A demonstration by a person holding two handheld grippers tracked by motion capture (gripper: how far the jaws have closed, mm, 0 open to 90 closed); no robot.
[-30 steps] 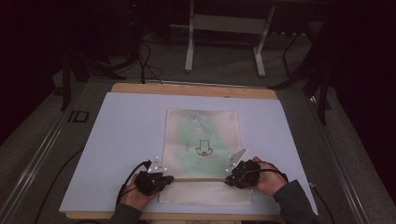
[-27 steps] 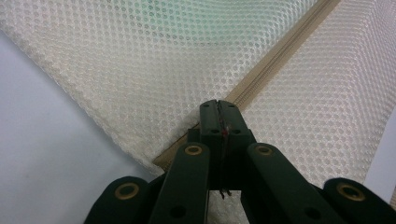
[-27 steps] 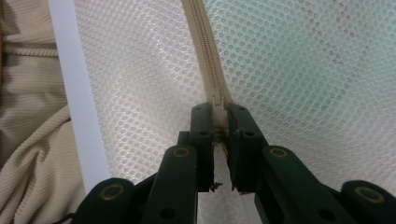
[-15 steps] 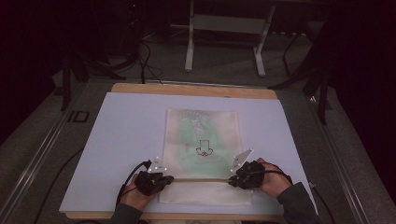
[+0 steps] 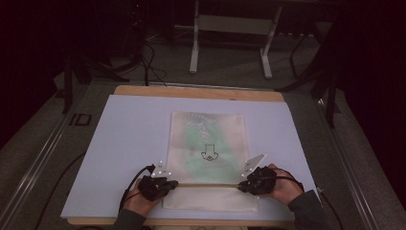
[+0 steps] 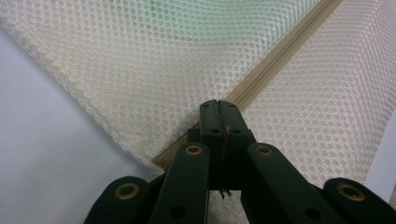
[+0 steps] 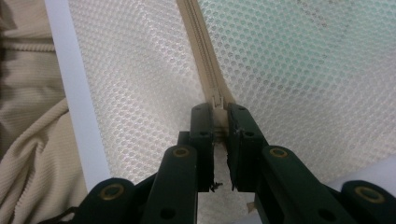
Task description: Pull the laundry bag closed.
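Little has shifted since the earlier frames: your right hand (image 5: 282, 184) sat a touch nearer the bag's middle then and has slid slightly outward, while your left hand (image 5: 143, 199) stays where it was. You are working on the cream mesh zip bag with a green garment inside (image 5: 208, 143), which lies flat in the middle of the pale lilac sheet covering the desk (image 5: 124, 139), its beige zipper (image 6: 271, 70) running across the near end. Your left tongs (image 6: 218, 109) are pressed together at the left end of the zipper tape, apparently pinching its edge to anchor it. Your right tongs (image 7: 219, 116) stand narrow with a slim gap, straddling the small zipper slider (image 7: 216, 100) at the right end; whether they truly grip it I cannot tell. Judging from this, you are in the step of taking hold of the slider, and the zipper looks closed along its length. The next move calls for a firm pinch on the slider, then a steady pull along the track toward your left tongs, keeping the tape taut. Both forearms come in low from the near edge, hands resting on the desk, tongs pointing inward toward each other.
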